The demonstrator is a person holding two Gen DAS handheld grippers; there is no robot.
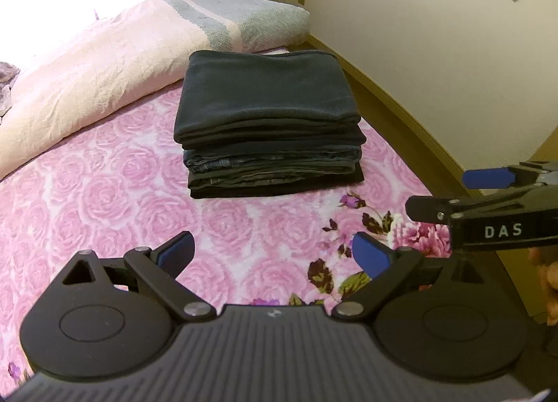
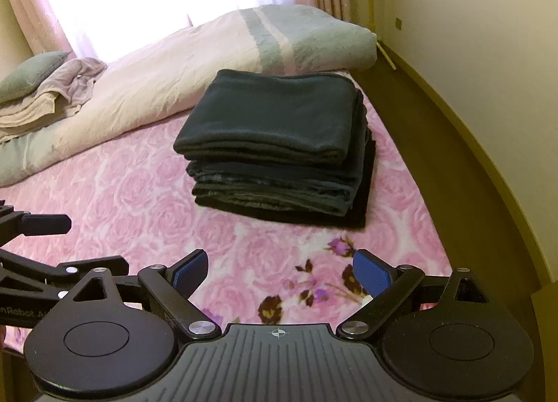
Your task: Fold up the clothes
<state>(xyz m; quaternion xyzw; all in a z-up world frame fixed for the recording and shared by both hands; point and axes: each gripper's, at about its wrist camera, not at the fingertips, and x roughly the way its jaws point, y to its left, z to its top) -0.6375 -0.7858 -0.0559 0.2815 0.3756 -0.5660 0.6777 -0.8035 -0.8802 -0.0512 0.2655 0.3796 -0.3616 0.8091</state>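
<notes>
A stack (image 1: pixel 270 126) of dark folded clothes sits on the bed (image 1: pixel 115 199), on a pink rose-print sheet, toward the wall-side edge. The top piece is a dark teal fleece-like layer, folded flat and overhanging the ones under it; below it lie several thinner dark layers, the lowest nearly black. How many garments make up the pile cannot be told from either view. Behind the stack a pale pink quilt (image 1: pixel 83 67) with a grey-blue band is bunched along the head of the bed, and in the right wrist view a grey-green pillow (image 2: pixel 31 74) and a crumpled beige cloth (image 2: pixel 52 95) lie at the far left. The left gripper (image 1: pixel 273 253) hangs over the bare sheet in front of the stack, its blue-padded fingers spread wide and holding nothing. The right gripper (image 2: pixel 280 271) is likewise spread, empty, above the sheet near a printed spray of purple flowers (image 2: pixel 314 283), well short of the stack. Each gripper shows at the edge of the other's view, the two side by side. A wooden frame (image 2: pixel 464 143) runs along the cream wall (image 1: pixel 436 35).
</notes>
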